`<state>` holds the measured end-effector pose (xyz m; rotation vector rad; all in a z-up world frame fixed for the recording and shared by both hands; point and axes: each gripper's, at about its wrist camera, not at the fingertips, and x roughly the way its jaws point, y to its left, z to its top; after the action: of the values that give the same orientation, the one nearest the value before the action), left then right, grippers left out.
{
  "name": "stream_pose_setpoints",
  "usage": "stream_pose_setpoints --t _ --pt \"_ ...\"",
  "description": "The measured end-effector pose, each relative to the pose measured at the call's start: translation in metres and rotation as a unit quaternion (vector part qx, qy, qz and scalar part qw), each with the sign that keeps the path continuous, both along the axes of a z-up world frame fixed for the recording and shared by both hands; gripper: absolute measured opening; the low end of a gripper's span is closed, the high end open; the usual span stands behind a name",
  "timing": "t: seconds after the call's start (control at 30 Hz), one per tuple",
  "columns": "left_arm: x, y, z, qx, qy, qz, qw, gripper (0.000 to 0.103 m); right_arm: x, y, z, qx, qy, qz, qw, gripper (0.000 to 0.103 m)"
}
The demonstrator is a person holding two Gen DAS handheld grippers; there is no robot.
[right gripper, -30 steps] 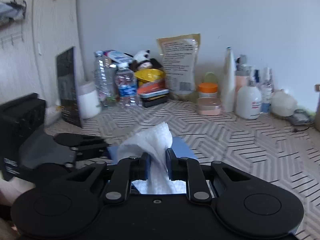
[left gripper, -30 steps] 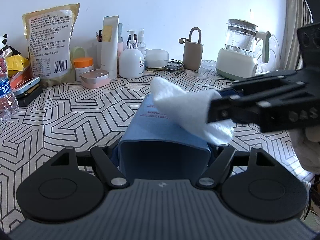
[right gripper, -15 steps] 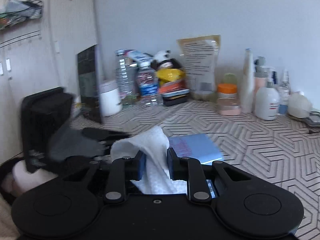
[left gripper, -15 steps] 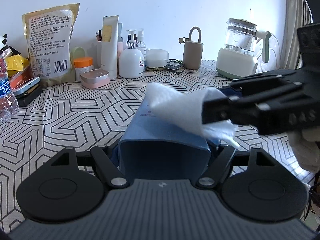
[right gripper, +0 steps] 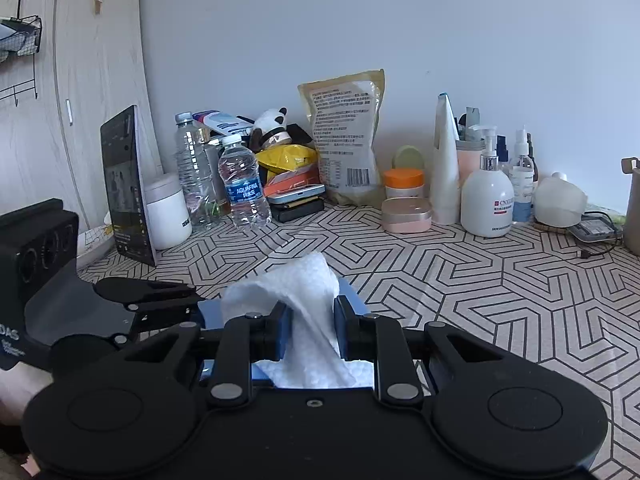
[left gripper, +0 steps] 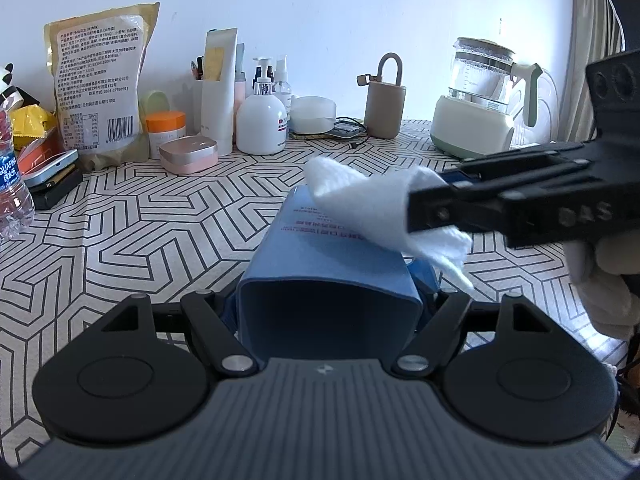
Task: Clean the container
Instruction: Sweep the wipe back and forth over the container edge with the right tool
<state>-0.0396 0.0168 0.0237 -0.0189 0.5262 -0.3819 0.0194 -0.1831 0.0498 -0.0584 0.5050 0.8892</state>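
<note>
Centrally, the left gripper (left gripper: 328, 300) clamps the blue container (left gripper: 324, 276) by its sides, open mouth toward the camera, its far end lying over the patterned table (left gripper: 132, 232). From the right, the right gripper (left gripper: 416, 212), jaws nearly closed, pinches a white paper towel (left gripper: 360, 200) that rests against the container's top face. Bottles and a kettle (left gripper: 480, 96) line the wall.
</note>
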Motion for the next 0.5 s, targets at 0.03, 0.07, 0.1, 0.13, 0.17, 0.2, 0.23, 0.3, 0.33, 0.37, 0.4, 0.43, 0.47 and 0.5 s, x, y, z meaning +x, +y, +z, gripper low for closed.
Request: stream_pose_setpoints --t 0.03,0.07,0.1,0.13,0.17,0.2,0.23,0.3,0.33,0.37,0.4,0.43,0.47,0.5 --pt "0.000 0.000 0.000 0.000 0.000 0.000 1.0000 0.075 -0.001 0.000 0.000 0.003 0.004 0.006 1.000 0.026" --pt "0.000 0.000 0.000 0.000 0.000 0.000 1.0000 0.075 -0.004 0.000 0.001 0.006 0.007 0.014 1.000 0.029" --pt "0.000 0.000 0.000 0.000 0.000 0.000 1.0000 0.075 -0.007 0.000 0.001 0.008 0.009 0.021 1.000 0.029" --pt "0.000 0.000 0.000 0.000 0.000 -0.001 1.0000 0.075 -0.010 0.000 0.001 0.010 0.011 0.027 1.000 0.030" --pt "0.000 -0.001 0.000 0.001 -0.001 0.000 1.0000 0.075 -0.012 0.000 0.002 0.013 0.014 0.034 0.999 0.030" --pt "-0.001 -0.001 0.000 0.002 -0.001 0.000 1.0000 0.075 -0.015 0.001 0.002 0.018 0.018 0.043 0.999 0.030" --pt "-0.001 -0.002 0.000 0.003 -0.001 0.000 1.0000 0.075 -0.018 0.002 0.003 0.024 0.024 0.053 0.998 0.030" --pt "0.000 -0.002 0.000 0.003 0.000 0.001 1.0000 0.075 -0.024 0.007 0.003 0.035 0.028 0.078 0.996 0.030" --pt "-0.001 -0.002 0.000 0.003 -0.001 0.001 1.0000 0.076 -0.026 0.010 0.003 0.035 0.024 0.082 0.996 0.030" --pt "-0.001 -0.002 0.000 0.004 -0.001 0.001 1.0000 0.076 -0.028 0.012 0.003 0.031 0.020 0.082 0.996 0.029" --pt "-0.001 -0.002 0.000 0.004 -0.001 0.001 1.0000 0.075 -0.029 0.013 0.003 0.027 0.016 0.083 0.996 0.029" --pt "-0.001 -0.002 0.000 0.003 0.000 0.001 1.0000 0.075 -0.029 0.014 0.003 0.024 0.014 0.081 0.996 0.029" --pt "-0.001 -0.001 -0.001 0.002 0.000 0.000 1.0000 0.075 -0.027 0.013 0.004 0.022 0.013 0.075 0.997 0.029" --pt "0.000 -0.001 -0.001 0.001 0.000 0.000 1.0000 0.075 -0.025 0.014 0.004 0.016 0.008 0.066 0.998 0.029"
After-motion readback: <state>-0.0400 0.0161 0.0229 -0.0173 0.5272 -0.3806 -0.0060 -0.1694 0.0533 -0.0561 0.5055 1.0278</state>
